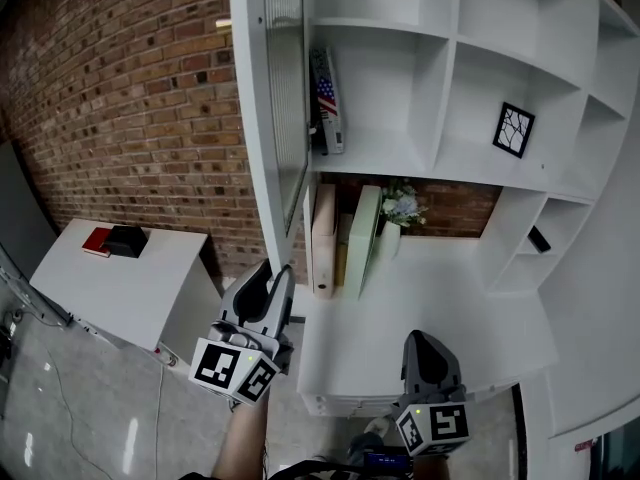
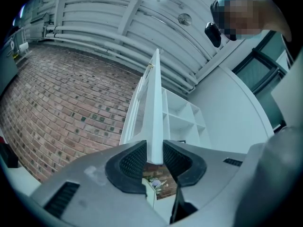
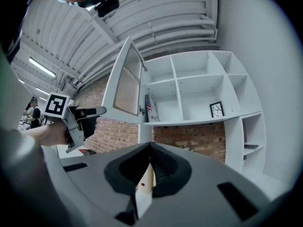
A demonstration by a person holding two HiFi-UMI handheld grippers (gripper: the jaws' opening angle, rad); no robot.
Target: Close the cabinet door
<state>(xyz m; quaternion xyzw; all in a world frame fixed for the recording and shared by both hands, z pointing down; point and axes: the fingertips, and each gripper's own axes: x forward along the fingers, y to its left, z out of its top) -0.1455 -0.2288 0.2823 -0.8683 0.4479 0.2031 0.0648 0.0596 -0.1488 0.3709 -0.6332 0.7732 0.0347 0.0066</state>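
Clearly only in left gripper view, clamps left gripper (image 2: 155, 159) on cabinet door (image 2: 154, 103) edge; holds right gripper (image 3: 150, 150) clenched, empty.

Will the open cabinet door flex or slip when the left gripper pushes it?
The cabinet door looks like a rigid framed panel, so it probably swings without flexing. Held only at its thin edge by the left gripper, it could slip if shoved.

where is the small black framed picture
In the head view, the small black-framed picture stands in a cubby of the white shelf unit, just right of the cubby holding the flag-patterned book.
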